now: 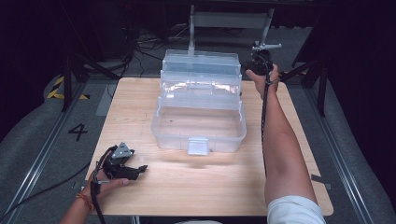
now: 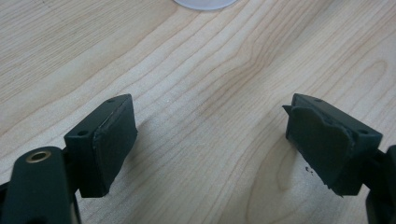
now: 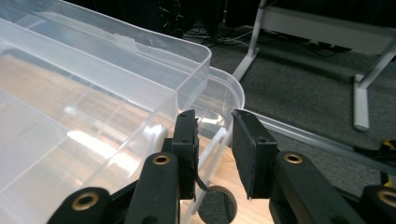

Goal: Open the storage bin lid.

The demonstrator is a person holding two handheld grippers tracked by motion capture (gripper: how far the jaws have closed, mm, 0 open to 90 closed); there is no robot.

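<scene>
The right gripper [image 3: 214,154] stood at the far right corner of the clear box [image 1: 199,100], its jaws narrow with a small gap; between them lay the edge of a white arm [image 3: 215,139] that links the trays, but whether the pads pressed it could not be told; the left gripper [image 2: 210,149] rested low over the table [image 2: 196,70] near its front left corner, jaws wide with nothing between them, well apart from the box. The likeliest trouble was a slip: the grip, if any, sat on a thin, smooth bit of plastic near the pad tips, so a pull could let it spring free; a sideways tug at one corner alone could also twist the tiers or drag the whole box across the wood, since the left gripper held nothing down; the cable [image 1: 264,105] along the right forearm could catch on the box wall. The box stood at the middle of the table, opened out in steps; the base bin [image 1: 198,128] at the front, with its latch [image 1: 197,145] facing the person, looked empty, only wood showing through the floor; the middle tray [image 1: 201,88] and the top tray [image 1: 201,60] behind it, split by clear dividers, also looked empty, though glare hid some cells.
</scene>
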